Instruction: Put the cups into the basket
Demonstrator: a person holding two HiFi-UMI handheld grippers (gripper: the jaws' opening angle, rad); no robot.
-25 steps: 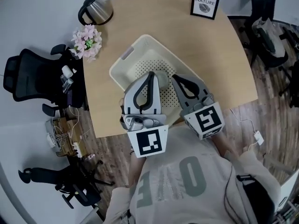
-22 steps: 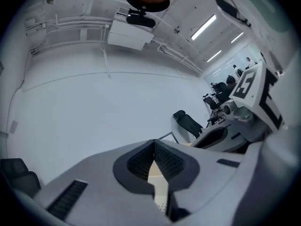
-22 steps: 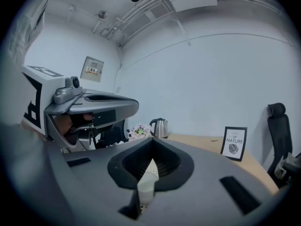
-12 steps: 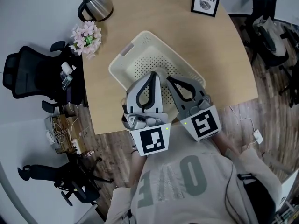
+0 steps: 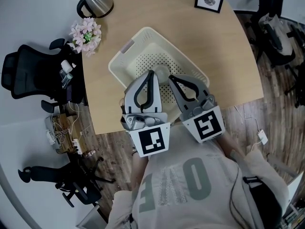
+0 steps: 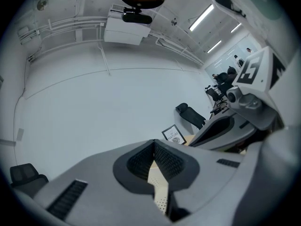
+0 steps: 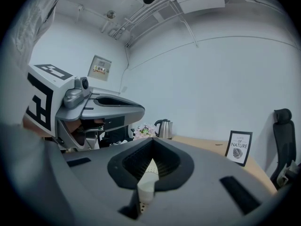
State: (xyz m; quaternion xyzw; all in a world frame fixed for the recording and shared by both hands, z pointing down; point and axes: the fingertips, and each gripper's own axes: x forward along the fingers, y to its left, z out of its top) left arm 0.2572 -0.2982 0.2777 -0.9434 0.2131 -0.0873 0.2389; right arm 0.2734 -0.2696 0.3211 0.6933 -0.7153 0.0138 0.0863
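Left gripper [image 6: 154,143]: jaws closed tip to tip, nothing between them. Right gripper [image 7: 153,141]: jaws also closed, empty. Both hang side by side over the near part of the cream basket [image 5: 120,61] on the wooden table [image 5: 219,51]. One pale cup [image 5: 162,72] sits inside the basket, just beyond both sets of tips. Kettle [image 5: 95,2] at the table's far left corner.

matt cream plastic basket [image 5: 143,56] with perforated bottom; smooth pale wood table [image 5: 157,8]; glossy metal kettle [image 5: 95,3], black handle, at eleven o'clock.
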